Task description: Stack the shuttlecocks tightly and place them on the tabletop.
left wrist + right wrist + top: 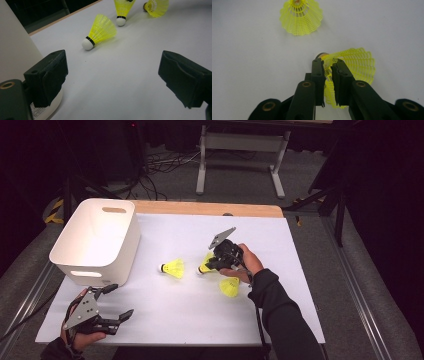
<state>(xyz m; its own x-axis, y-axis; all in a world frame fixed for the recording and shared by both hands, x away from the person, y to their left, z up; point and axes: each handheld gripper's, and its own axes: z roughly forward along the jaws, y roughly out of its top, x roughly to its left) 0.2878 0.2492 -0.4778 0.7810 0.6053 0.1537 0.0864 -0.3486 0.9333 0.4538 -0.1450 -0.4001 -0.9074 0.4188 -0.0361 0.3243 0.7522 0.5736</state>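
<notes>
Right gripper view, jaws pinching shuttlecock skirt (352,67)

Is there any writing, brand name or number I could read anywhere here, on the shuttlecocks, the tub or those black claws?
Nothing can be read.
White tub: a small printed label low on its wall in the left gripper view, too small and blurred to read.
Three yellow shuttlecocks, such as the one on the table: no print visible.
Left gripper and right gripper: no markings visible.

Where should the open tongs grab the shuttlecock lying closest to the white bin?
Probably at the neck of the shuttlecock, where the black band meets the yellow skirt. It lies on its side, white cork toward the white bin, so come straight down, jaws across its narrow end. The open left tongs are nearest.
</notes>
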